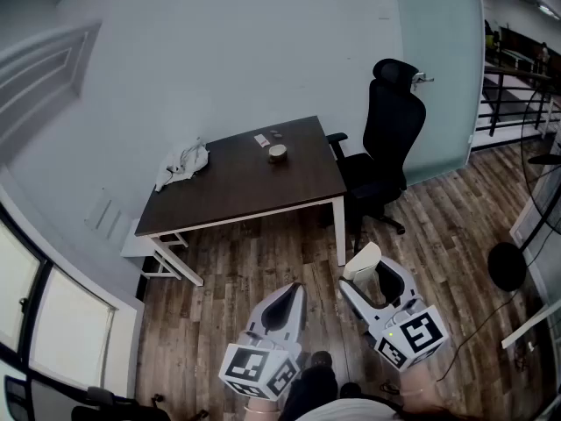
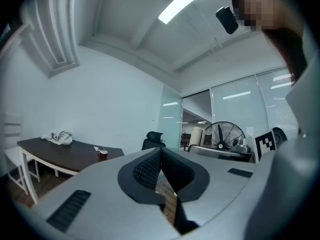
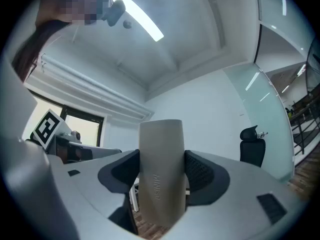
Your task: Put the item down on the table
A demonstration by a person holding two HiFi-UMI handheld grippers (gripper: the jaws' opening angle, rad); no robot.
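The item (image 3: 160,174), a smooth cream-coloured thing with rounded edges, is not on the table (image 1: 237,187) yet. It sits upright between the two jaws of the right hand-held gripper (image 1: 383,279), which stand wide and press on it from both sides, so it is firmly held. I cannot tell for sure what the item is; it may be a case of some kind. The left hand-held gripper (image 2: 160,156) has its jaws closed together with nothing between them, and it has no part in the job right now. In the head view both are held low and close to the person, over the wooden floor (image 1: 263,270), well apart from the table. The table is dark with white legs, and it has a crumpled cloth (image 1: 184,163) and a small round thing (image 1: 277,153) on it, with a black chair (image 1: 390,130) beside it. There is lots of bare room on top. So the carrying, the lowering and the letting go all look like they are left to do.
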